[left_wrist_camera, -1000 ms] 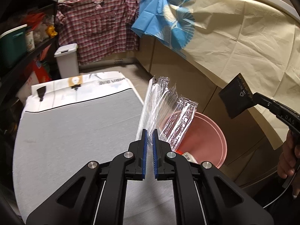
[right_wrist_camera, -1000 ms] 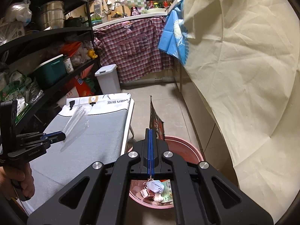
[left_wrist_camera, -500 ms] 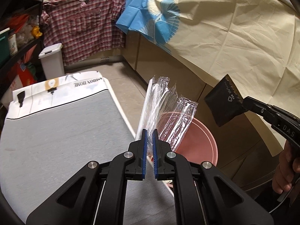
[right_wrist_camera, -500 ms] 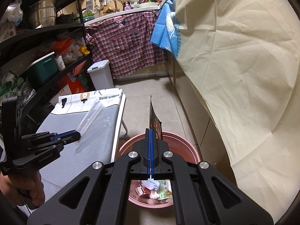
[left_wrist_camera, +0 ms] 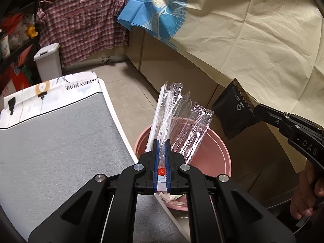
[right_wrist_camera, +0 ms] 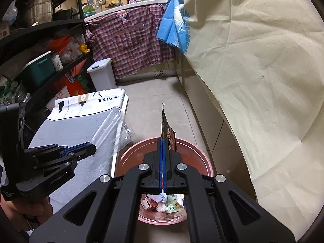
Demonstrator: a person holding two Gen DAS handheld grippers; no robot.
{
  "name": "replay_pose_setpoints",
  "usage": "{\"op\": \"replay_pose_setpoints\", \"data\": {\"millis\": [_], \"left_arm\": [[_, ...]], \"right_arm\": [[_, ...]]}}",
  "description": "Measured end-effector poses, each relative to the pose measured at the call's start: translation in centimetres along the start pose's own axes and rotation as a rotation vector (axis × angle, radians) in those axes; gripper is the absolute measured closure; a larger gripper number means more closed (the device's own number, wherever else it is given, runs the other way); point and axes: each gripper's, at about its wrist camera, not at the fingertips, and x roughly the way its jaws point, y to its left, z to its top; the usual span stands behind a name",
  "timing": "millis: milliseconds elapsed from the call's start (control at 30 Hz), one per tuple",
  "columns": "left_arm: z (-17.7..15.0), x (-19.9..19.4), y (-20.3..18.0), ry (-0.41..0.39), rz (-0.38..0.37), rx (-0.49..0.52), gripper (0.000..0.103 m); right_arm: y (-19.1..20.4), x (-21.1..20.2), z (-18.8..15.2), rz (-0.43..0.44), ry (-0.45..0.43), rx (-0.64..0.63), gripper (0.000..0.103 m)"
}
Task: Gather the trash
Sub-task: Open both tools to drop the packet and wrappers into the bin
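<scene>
My left gripper is shut on a bunch of clear plastic wrappers that fan upward over the near rim of a pink bin. In the right wrist view the same wrappers stick out of the left gripper at the table's edge. My right gripper is shut on a black snack packet, held edge-on above the pink bin. From the left wrist view that black packet hangs above the bin's far side, clamped in the right gripper. Crumpled trash lies in the bin's bottom.
A grey-topped table with a printed white cloth end stands left of the bin. A cream sheet drapes the counter on the right. A white pedal bin and dark shelves stand at the back left.
Both grippers have shifted toward the pink bin, which now lies closer under the wrappers and the black packet. Grips are unchanged.
</scene>
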Motion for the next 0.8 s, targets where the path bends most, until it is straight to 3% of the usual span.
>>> {"op": "replay_pose_setpoints", "data": {"millis": [467,533,600,667,700,733,800], "left_arm": [[-0.1,1.1,-0.8,0.020,-0.032,0.022,0.096],[0.0,1.1,-0.9,0.026,-0.042,0.028,0.083],[0.0,0.9,-0.8,0.018,-0.040,0.027,0.078],[0.0,0.8,-0.5,0.018,-0.037,0.019,0.078],[-0.1,0.7,-0.3,0.018,-0.035,0.014,0.078],[-0.1,0.7,-0.2,0.018,-0.032,0.011,0.078],[-0.3,0.3,0.1,0.015,-0.028,0.008,0.078]], "right_arm": [[-0.3,1.0,0.0,-0.007,0.027,0.011,0.099],[-0.4,1.3,-0.1,-0.018,0.039,0.016,0.098],[-0.6,1.6,-0.1,-0.024,0.050,0.029,0.098],[-0.9,1.6,-0.1,-0.032,0.048,0.040,0.089],[-1.0,1.5,-0.2,-0.034,0.046,0.047,0.067],[-1.2,1.4,-0.2,-0.042,0.039,0.058,0.051],[-1.2,1.2,-0.3,-0.048,0.029,0.061,0.050]]}}
